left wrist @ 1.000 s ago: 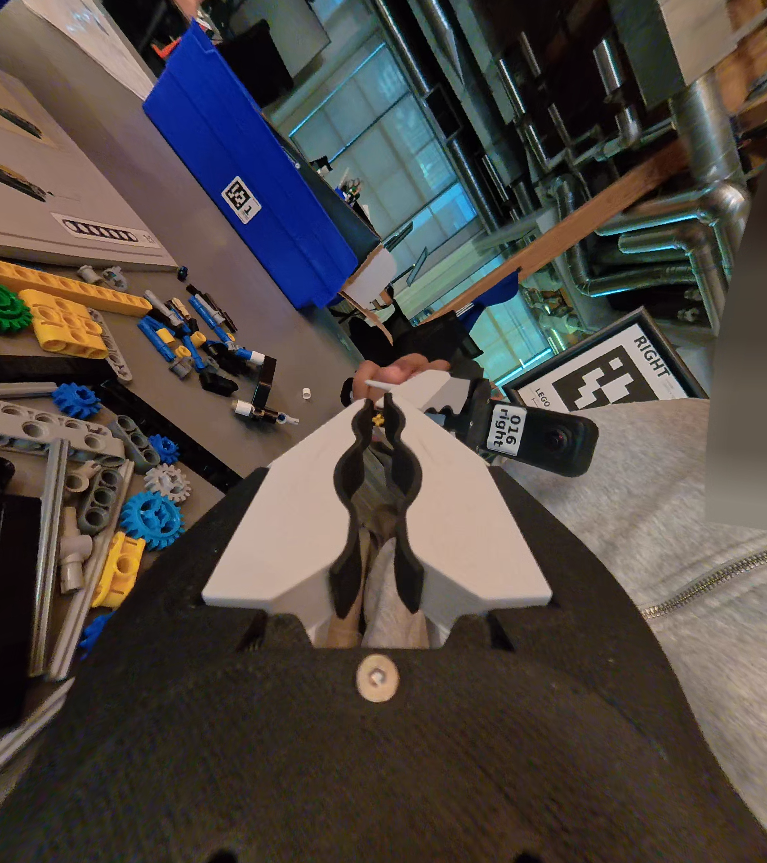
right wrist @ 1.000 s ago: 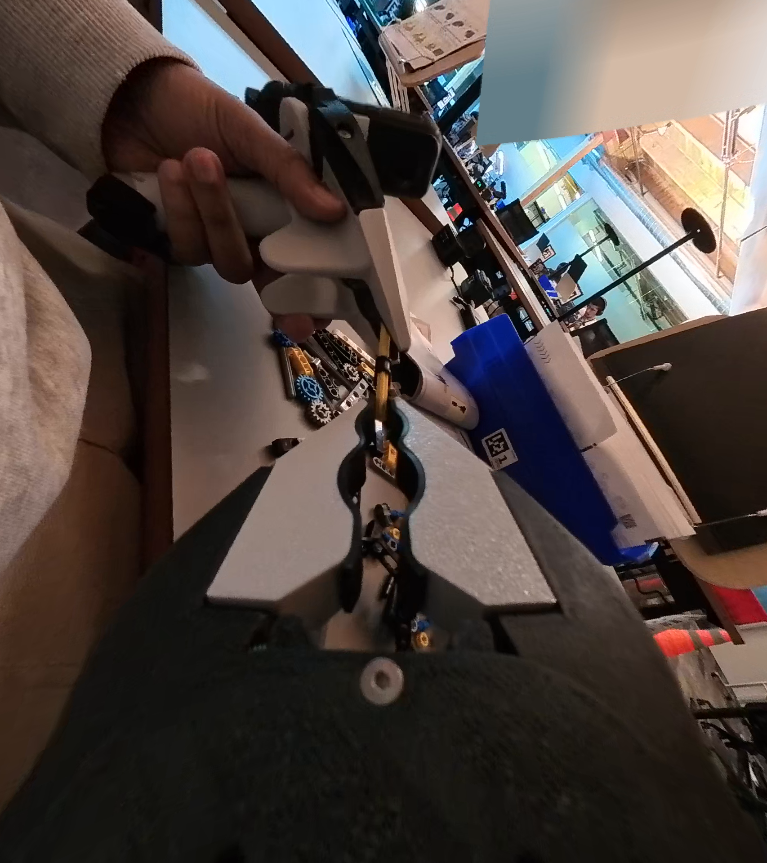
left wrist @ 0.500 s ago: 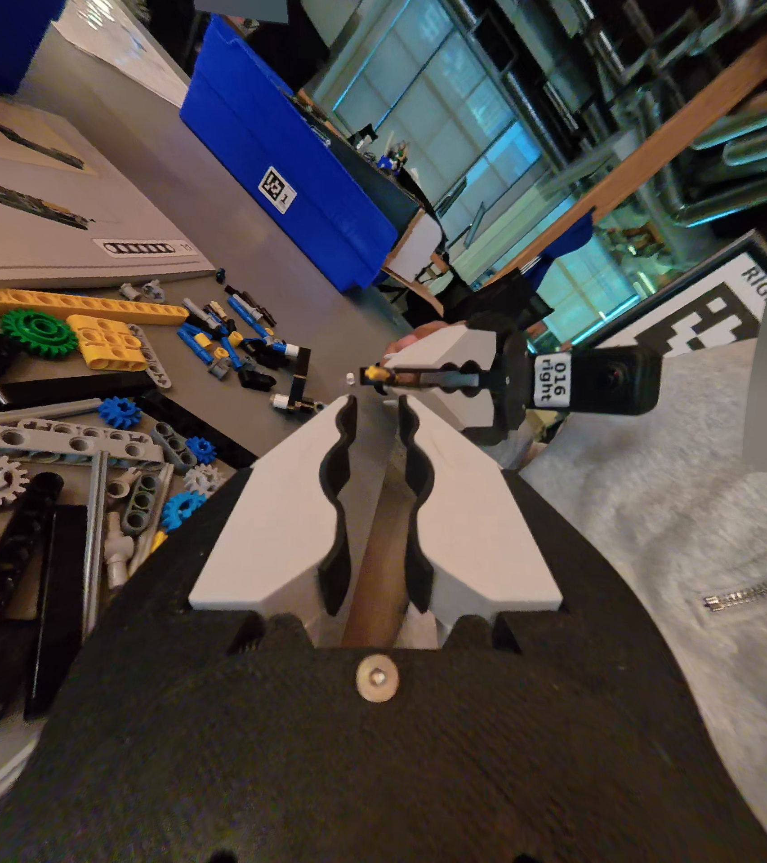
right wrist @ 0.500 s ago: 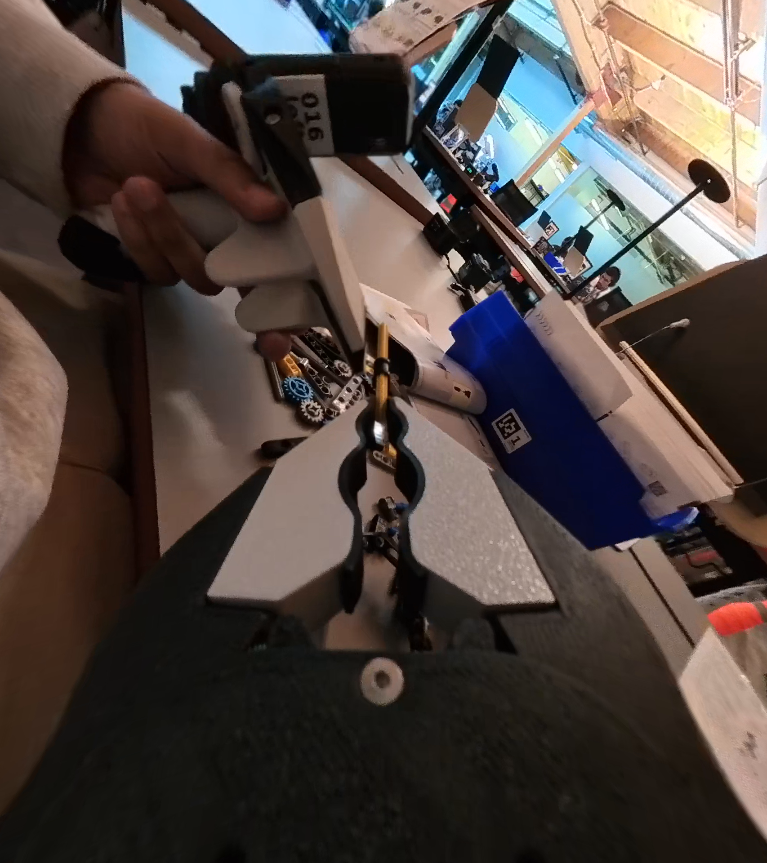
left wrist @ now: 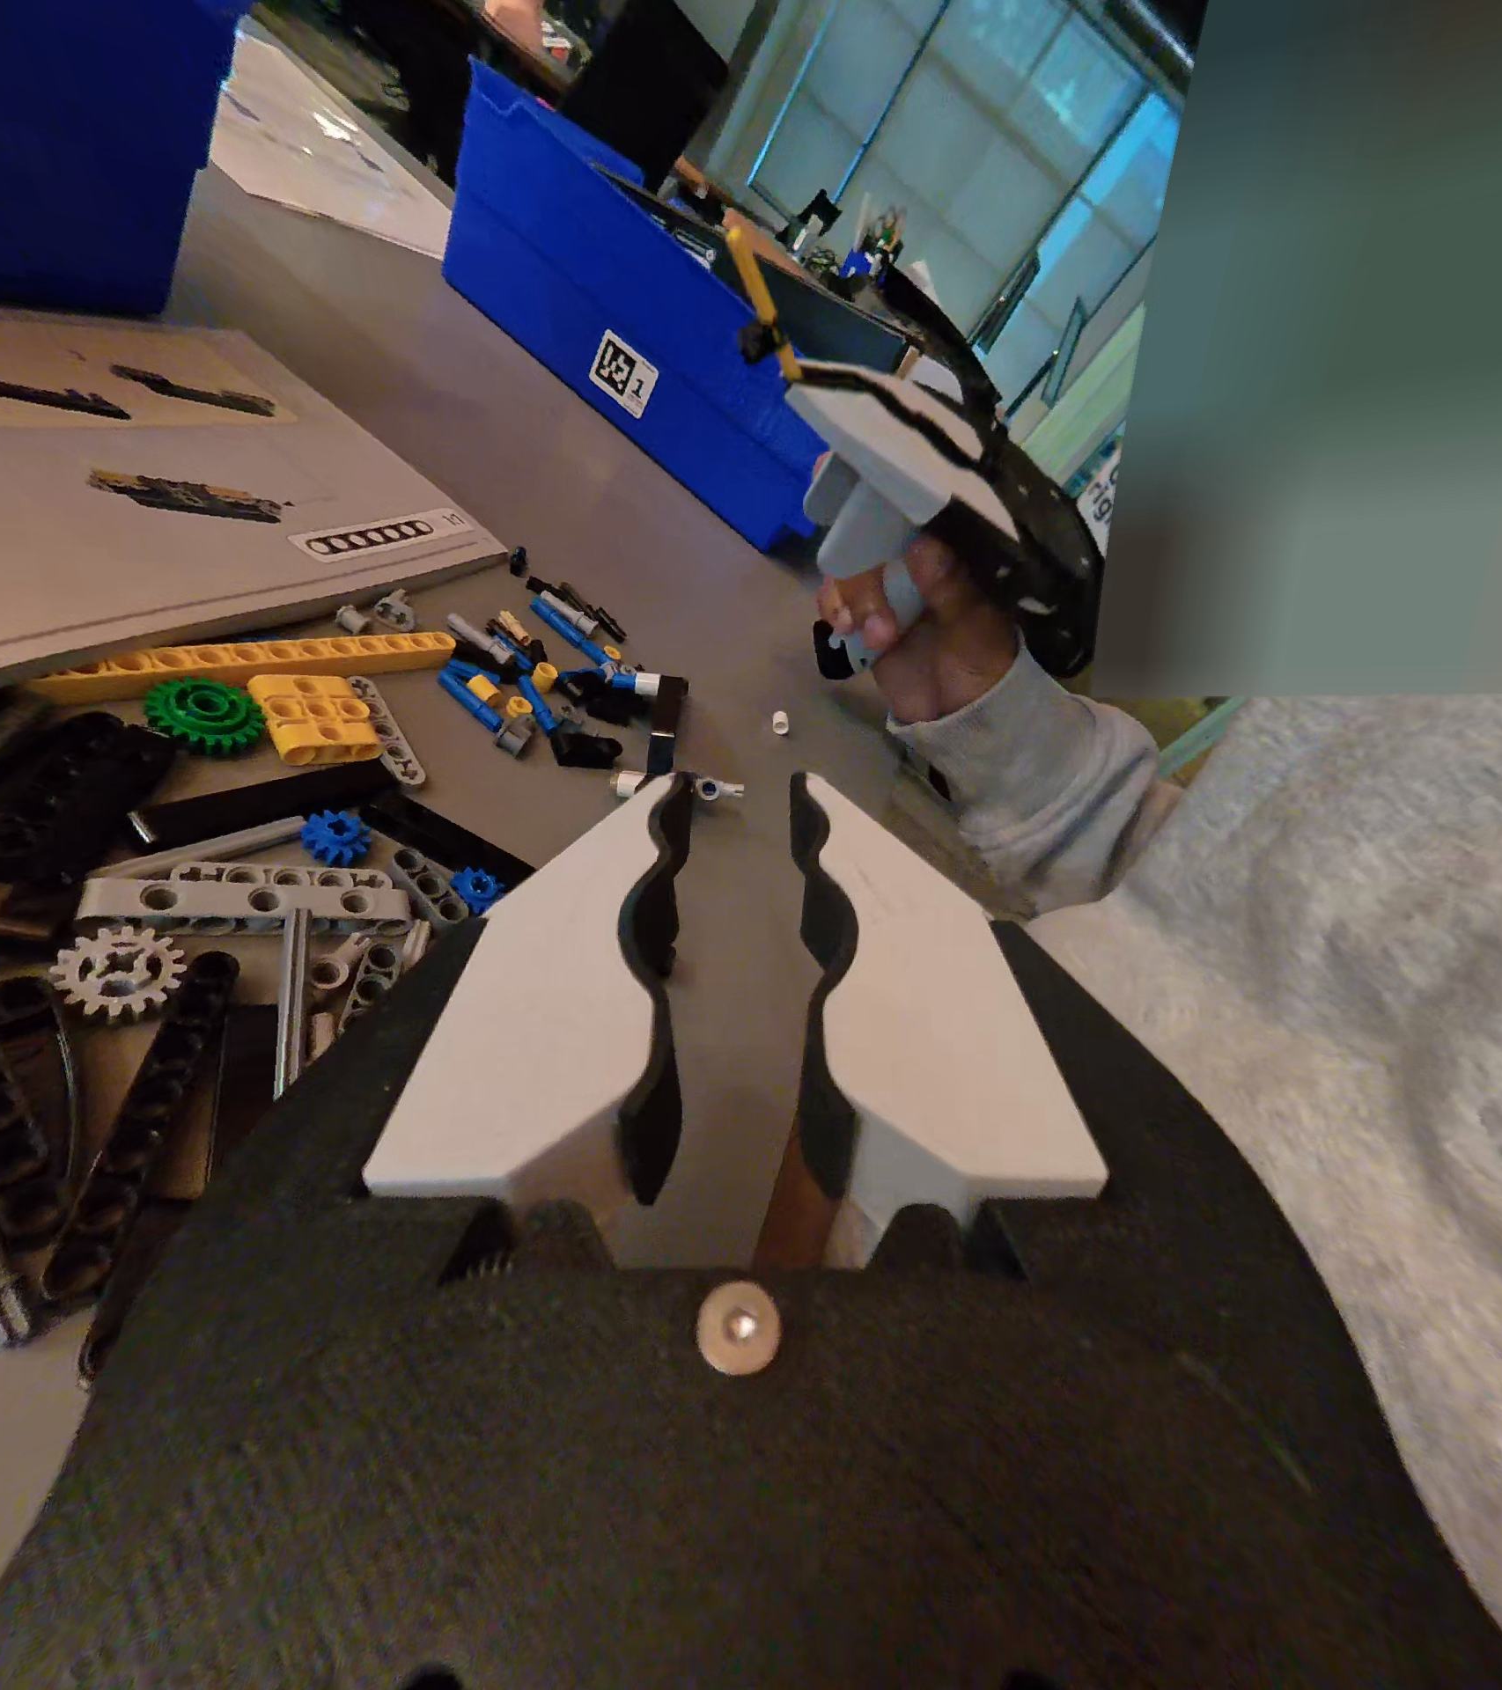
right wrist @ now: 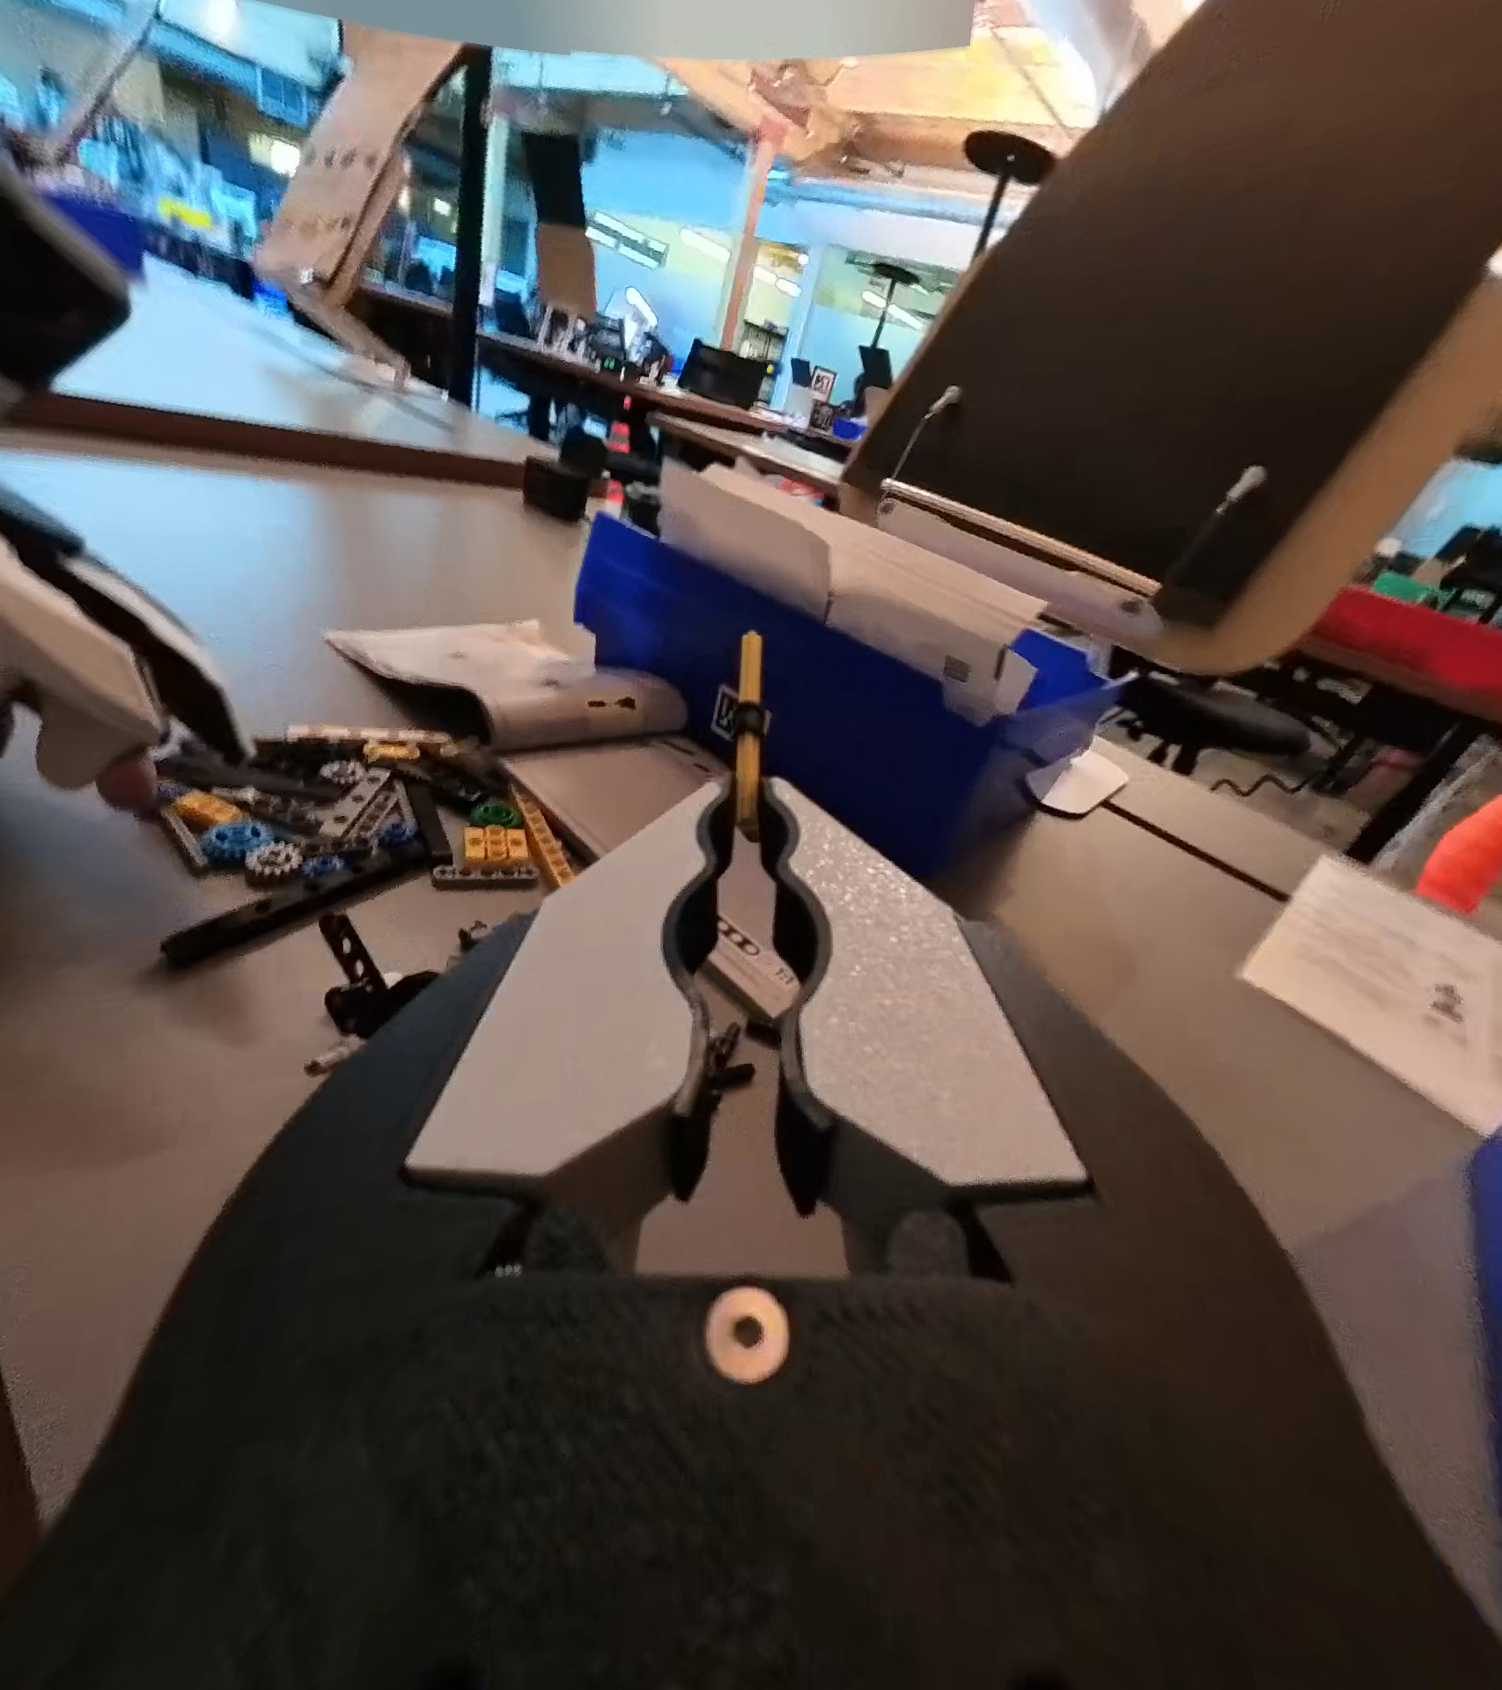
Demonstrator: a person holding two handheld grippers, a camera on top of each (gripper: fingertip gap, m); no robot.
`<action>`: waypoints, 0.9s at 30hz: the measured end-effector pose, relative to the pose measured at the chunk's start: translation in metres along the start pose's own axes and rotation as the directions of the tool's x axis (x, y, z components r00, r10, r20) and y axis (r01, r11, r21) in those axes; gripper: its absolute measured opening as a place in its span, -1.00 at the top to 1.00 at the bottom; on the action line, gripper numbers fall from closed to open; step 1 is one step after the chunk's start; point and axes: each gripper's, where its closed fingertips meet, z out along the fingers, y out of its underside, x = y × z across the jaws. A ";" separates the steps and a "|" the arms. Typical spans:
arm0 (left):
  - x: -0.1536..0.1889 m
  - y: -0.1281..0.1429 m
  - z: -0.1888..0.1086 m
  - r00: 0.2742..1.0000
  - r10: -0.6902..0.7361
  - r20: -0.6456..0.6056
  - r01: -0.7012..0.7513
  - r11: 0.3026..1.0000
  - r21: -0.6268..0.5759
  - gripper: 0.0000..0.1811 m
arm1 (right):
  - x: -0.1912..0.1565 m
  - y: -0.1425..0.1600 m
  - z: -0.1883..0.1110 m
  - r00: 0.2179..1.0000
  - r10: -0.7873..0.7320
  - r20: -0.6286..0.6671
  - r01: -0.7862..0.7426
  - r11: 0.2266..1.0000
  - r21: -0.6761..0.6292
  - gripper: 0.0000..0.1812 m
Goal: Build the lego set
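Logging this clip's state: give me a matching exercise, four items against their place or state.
Items:
1. left gripper
2. right gripper
3. green gear
4. blue bin

States:
A. lying on the table among loose parts
B. shut on the yellow axle
C. open, holding nothing
D. standing on the table beyond the parts, tag on its side

Pairs: 1-C, 2-B, 3-A, 4-D

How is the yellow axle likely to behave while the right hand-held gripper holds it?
The yellow axle looks thin, straight and rigid, so probably stiff and light. Pinched only at its lower end by the right hand-held gripper, it might pivot or slip if bumped.
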 end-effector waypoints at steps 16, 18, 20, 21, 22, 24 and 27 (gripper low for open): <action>-0.004 -0.004 -0.002 0.999 -0.037 -0.004 0.037 0.999 0.020 0.78 | 0.024 0.011 0.001 0.966 0.258 -0.003 -0.258 0.966 0.024 0.97; -0.006 -0.006 -0.002 0.999 -0.034 0.012 0.034 0.999 0.030 0.78 | 0.025 0.012 0.001 0.964 0.265 -0.009 -0.265 0.964 0.024 0.97; -0.010 -0.009 -0.002 0.999 -0.027 0.042 0.025 0.998 0.049 0.79 | 0.028 0.012 0.001 0.961 0.276 -0.018 -0.275 0.961 0.028 0.98; -0.011 -0.011 -0.002 0.998 -0.025 0.059 0.022 0.998 0.058 0.79 | 0.030 0.012 0.000 0.959 0.283 -0.026 -0.282 0.959 0.032 0.97; -0.013 -0.012 -0.001 0.997 -0.026 0.075 0.021 0.998 0.066 0.79 | 0.032 0.012 0.000 0.956 0.290 -0.034 -0.289 0.957 0.037 0.98; -0.017 -0.015 0.001 0.994 -0.030 0.109 0.022 0.997 0.076 0.79 | 0.034 0.012 -0.001 0.951 0.305 -0.041 -0.303 0.952 0.046 0.98; -0.022 -0.014 0.008 0.988 -0.027 0.154 0.018 0.998 0.056 0.79 | 0.033 0.010 -0.003 0.942 0.334 -0.018 -0.333 0.942 0.054 0.98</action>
